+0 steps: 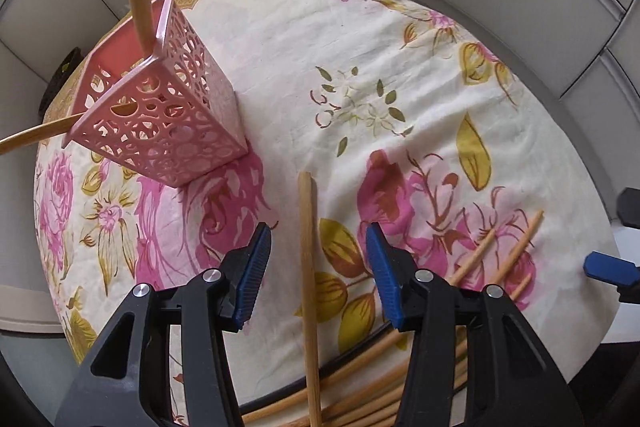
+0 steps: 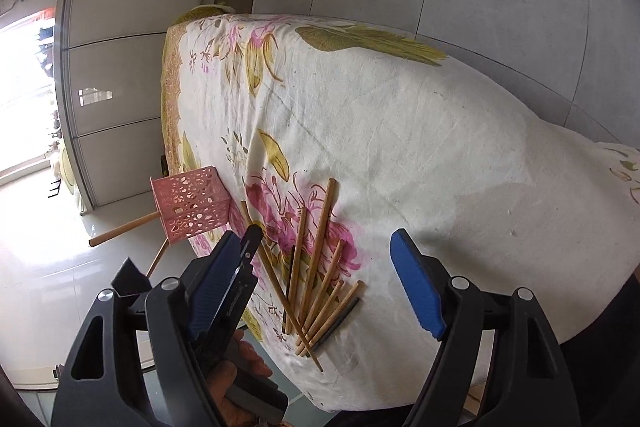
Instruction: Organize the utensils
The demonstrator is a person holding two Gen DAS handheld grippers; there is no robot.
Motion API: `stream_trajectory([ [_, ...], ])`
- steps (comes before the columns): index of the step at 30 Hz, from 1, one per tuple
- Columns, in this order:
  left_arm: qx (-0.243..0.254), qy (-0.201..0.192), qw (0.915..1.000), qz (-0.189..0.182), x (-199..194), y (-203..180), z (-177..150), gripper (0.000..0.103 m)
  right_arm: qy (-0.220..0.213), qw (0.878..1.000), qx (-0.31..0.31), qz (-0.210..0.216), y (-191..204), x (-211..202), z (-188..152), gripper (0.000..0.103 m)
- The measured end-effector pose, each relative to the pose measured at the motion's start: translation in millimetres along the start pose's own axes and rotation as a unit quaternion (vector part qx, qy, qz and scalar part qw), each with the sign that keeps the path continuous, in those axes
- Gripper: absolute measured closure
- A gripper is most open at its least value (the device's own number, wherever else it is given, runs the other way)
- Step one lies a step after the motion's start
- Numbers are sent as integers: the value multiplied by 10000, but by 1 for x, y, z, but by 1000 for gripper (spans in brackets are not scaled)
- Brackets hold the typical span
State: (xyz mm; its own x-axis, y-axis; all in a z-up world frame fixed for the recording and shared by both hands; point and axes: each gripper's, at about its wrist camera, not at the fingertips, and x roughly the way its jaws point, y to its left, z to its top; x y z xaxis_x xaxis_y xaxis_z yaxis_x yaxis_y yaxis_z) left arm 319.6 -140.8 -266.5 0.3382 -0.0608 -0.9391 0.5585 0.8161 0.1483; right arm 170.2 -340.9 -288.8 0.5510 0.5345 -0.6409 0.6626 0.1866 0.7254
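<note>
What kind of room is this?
Probably a room in a home: a table under a flowery tablecloth, a pink holder with wooden utensils, loose chopsticks, and a shiny tiled floor.

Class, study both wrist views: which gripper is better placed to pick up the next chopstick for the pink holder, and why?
Probably the left gripper: its open jaws already straddle a chopstick lying on the tablecloth, near the pink holder. The right gripper is open too, but straddles no single stick of the pile.
</note>
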Motion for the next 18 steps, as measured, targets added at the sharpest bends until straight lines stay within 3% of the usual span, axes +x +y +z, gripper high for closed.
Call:
stream_trajectory([
  [4, -76, 104, 9999, -96, 9, 3, 3, 59, 13, 9999, -96, -26, 3, -3, 5, 26],
  [6, 58, 173, 9987, -479, 7, -3, 2, 96, 100, 9999, -80, -58, 2, -1, 5, 26],
  [8, 423, 187, 9978, -485, 3, -19, -2, 97, 173, 9997, -96, -157, 2, 2, 3, 26],
  [10, 629, 110, 9939, -901, -4, -32, -9, 97, 141, 9994, -128, -297, 3, 2, 2, 26],
  [12, 751, -258, 9933, -837, -19, -40, -17, 97, 99, 9986, -182, -485, 2, 2, 1, 26],
  [18, 387, -750, 9867, -1389, -64, -25, -32, 97, 135, 9982, -84, -581, -5, 7, 0, 26],
])
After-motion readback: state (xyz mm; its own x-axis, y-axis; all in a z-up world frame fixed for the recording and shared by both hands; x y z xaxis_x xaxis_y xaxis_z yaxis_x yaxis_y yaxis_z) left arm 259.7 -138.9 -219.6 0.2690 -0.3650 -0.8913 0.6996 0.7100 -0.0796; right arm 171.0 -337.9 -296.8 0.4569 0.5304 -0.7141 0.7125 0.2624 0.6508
